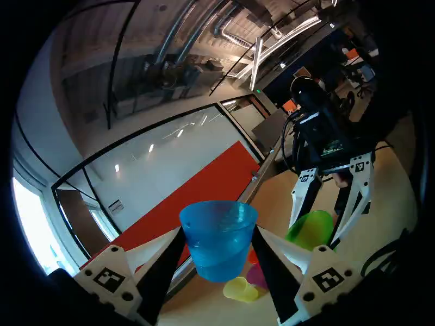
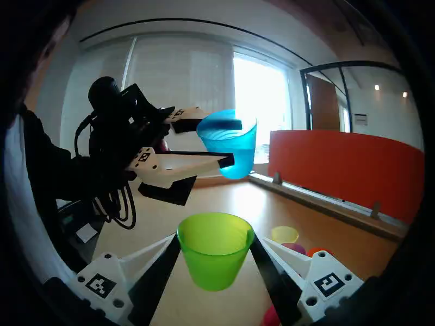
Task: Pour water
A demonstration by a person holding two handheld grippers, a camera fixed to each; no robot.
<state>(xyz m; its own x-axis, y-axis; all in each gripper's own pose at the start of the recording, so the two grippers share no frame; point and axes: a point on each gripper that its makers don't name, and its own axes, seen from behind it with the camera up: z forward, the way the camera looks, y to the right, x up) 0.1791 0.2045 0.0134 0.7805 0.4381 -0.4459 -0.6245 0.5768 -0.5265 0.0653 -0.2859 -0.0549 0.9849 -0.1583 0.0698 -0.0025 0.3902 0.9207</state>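
The left gripper (image 2: pixel 220 138) has its fingers clamped on either side of the blue cup (image 2: pixel 228 144), which stands about upright and seems to hold some water low down. The right gripper (image 2: pixel 215 239) grips the green cup (image 2: pixel 215 255) the same way, mouth up, above the bench (image 2: pixel 244 201). In the right gripper view the blue cup hangs higher and farther off than the green rim, slightly right. A pour would likely need the blue cup brought over that rim, then tipped toward it.
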